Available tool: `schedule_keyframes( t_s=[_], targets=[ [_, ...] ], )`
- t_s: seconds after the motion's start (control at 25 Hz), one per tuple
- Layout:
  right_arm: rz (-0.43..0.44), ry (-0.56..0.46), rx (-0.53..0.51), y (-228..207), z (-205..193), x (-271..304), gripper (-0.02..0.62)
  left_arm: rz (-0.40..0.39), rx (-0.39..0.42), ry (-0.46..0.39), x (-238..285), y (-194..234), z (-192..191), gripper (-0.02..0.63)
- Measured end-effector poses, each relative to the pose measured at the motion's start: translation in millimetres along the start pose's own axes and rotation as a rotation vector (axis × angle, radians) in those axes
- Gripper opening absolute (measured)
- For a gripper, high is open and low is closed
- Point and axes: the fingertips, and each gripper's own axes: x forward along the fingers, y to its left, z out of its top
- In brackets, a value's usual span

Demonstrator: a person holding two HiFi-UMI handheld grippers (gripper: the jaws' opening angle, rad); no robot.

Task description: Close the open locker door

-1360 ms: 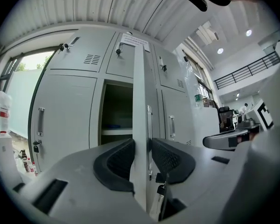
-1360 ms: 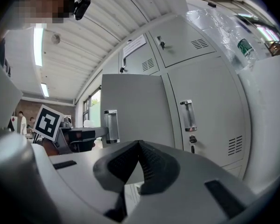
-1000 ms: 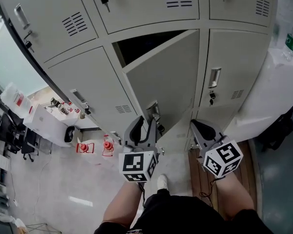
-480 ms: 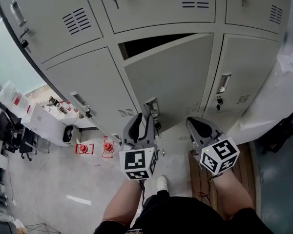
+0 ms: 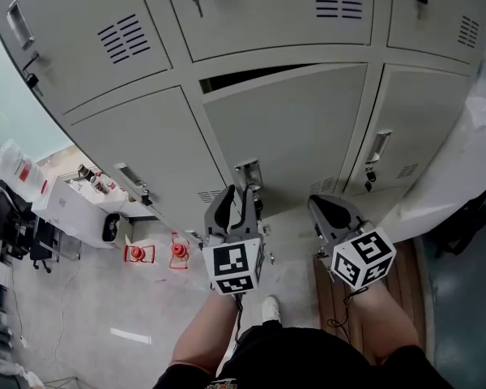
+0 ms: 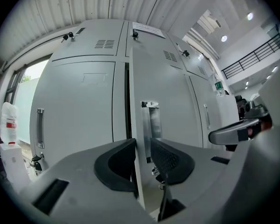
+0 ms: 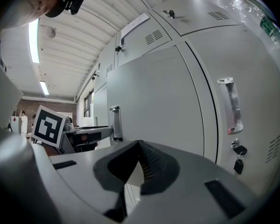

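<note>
Since a second ago the locker door (image 5: pixel 292 136) has swung almost flush; the head view shows only a slit along its top. Left gripper view: my left hand-held gripper (image 6: pixel 142 146) has been narrowing its jaws, which straddle the door's free edge unclamped, below the handle (image 6: pixel 151 120). It looks like stiff, light sheet steel, so I'd push there. Right gripper view: my right hand-held gripper (image 7: pixel 139 146) is closed and empty, with clear room ahead.

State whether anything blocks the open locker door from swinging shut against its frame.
Nothing visible does. The locker door stands nearly closed; only a thin dark gap shows along its top edge, with nothing protruding.
</note>
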Motion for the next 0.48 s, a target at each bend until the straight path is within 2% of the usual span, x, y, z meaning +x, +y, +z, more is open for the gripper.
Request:
schedule_keyframes(
  t_s=[0.4, 0.48],
  targets=[
    [-0.019, 0.013, 0.019, -6.3, -5.4, 20.4, 0.052, -0.006, -0.001, 0.022, 25.2, 14.0, -9.5, 0.106],
    [-0.023, 0.014, 0.023, -7.4, -6.0, 23.4, 0.052, -0.003, -0.001, 0.025, 29.4, 16.8, -10.9, 0.089]
  ],
)
